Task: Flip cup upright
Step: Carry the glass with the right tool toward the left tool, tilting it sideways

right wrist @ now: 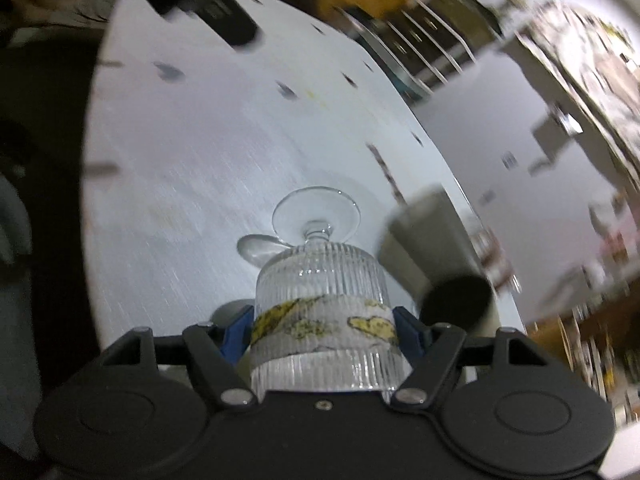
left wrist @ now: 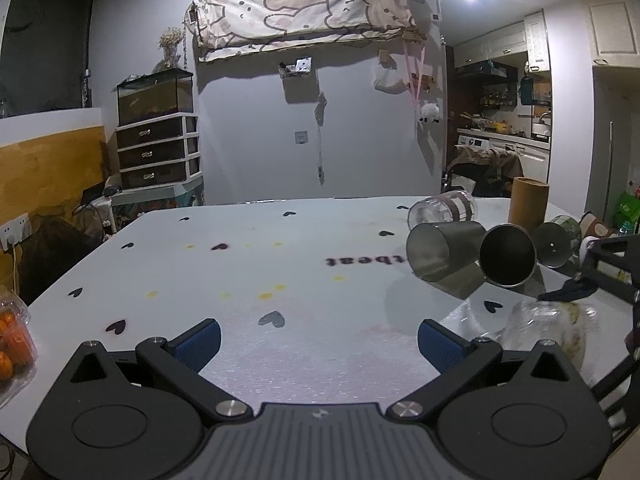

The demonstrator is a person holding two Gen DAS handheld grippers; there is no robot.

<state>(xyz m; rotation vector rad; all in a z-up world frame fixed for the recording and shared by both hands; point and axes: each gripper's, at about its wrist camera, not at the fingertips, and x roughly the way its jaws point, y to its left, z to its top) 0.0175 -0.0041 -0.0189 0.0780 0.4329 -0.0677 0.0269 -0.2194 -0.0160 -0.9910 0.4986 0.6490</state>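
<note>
My right gripper [right wrist: 322, 330] is shut on a ribbed glass cup [right wrist: 320, 280] with a yellow patterned band and a round foot that points away from the camera, over the white table [right wrist: 180, 160]. The same cup shows blurred at the lower right of the left wrist view [left wrist: 552, 328], with the right gripper's black frame beside it. My left gripper [left wrist: 319, 340] is open and empty above the table [left wrist: 240, 264], well left of the cup.
Two steel cups [left wrist: 444, 252] [left wrist: 508, 256] lie on their sides at the right, with a clear jar [left wrist: 440, 208], a patterned cup [left wrist: 558, 240] and a brown cylinder [left wrist: 528, 204] behind. A box of oranges [left wrist: 12, 340] sits at the left edge. A steel cup [right wrist: 436, 252] lies close right of the held glass.
</note>
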